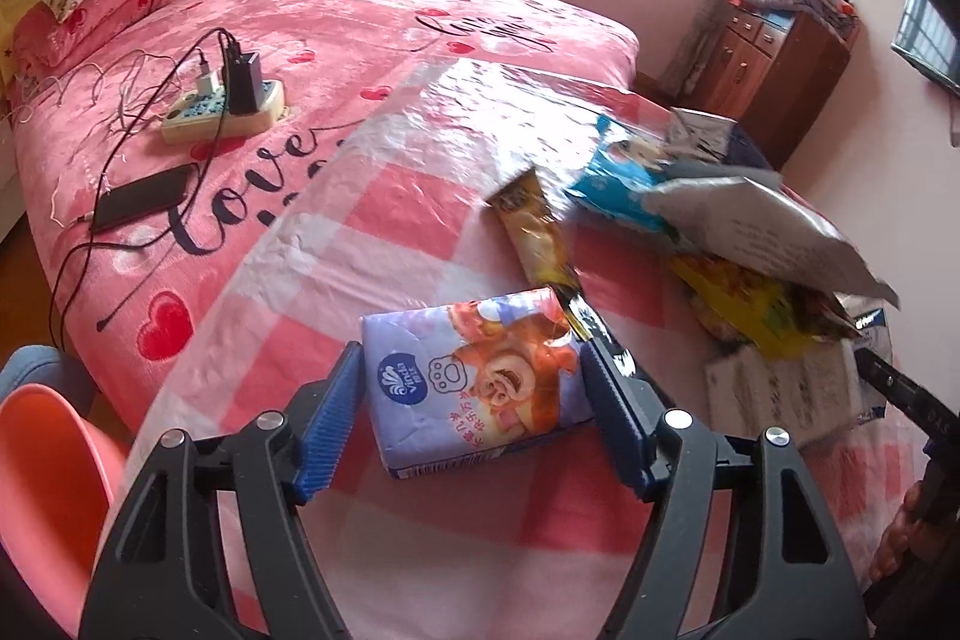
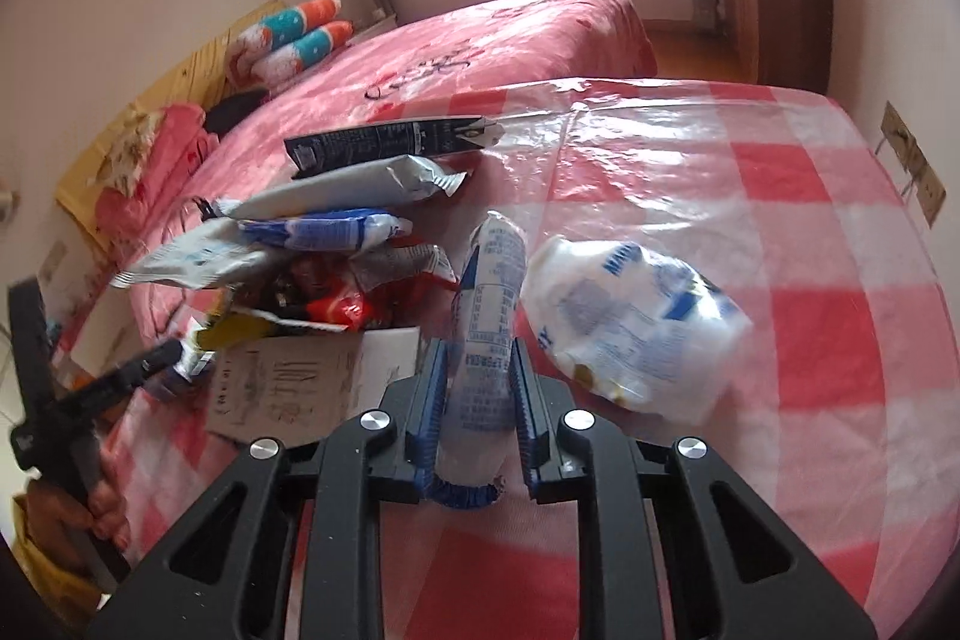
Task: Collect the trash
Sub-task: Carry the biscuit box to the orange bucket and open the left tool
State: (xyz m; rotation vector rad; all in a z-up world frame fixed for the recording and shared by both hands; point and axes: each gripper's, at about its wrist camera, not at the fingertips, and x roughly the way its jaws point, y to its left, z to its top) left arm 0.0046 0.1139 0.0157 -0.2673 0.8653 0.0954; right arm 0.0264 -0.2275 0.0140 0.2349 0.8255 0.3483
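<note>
My left gripper [image 1: 474, 370] is open around a purple Vinda tissue pack [image 1: 477, 379] that lies on the pink checked tablecloth [image 1: 384, 214]; the blue pads stand at both its sides. A brown-yellow sachet [image 1: 537, 235] lies just beyond it. My right gripper [image 2: 477, 361] is shut on a white-and-blue rolled wrapper [image 2: 489, 316]. A crumpled white-and-blue bag [image 2: 636, 325] lies to its right. A heap of wrappers [image 2: 300, 244] fills a white box [image 2: 312, 382] to the left; the heap also shows in the left wrist view [image 1: 738, 244].
A pink bed [image 1: 312, 40] lies beyond the table with a power strip [image 1: 225, 112], cables and a phone [image 1: 144, 196]. A pink basin [image 1: 48, 484] sits at the lower left. A wooden cabinet [image 1: 774, 58] stands by the far wall.
</note>
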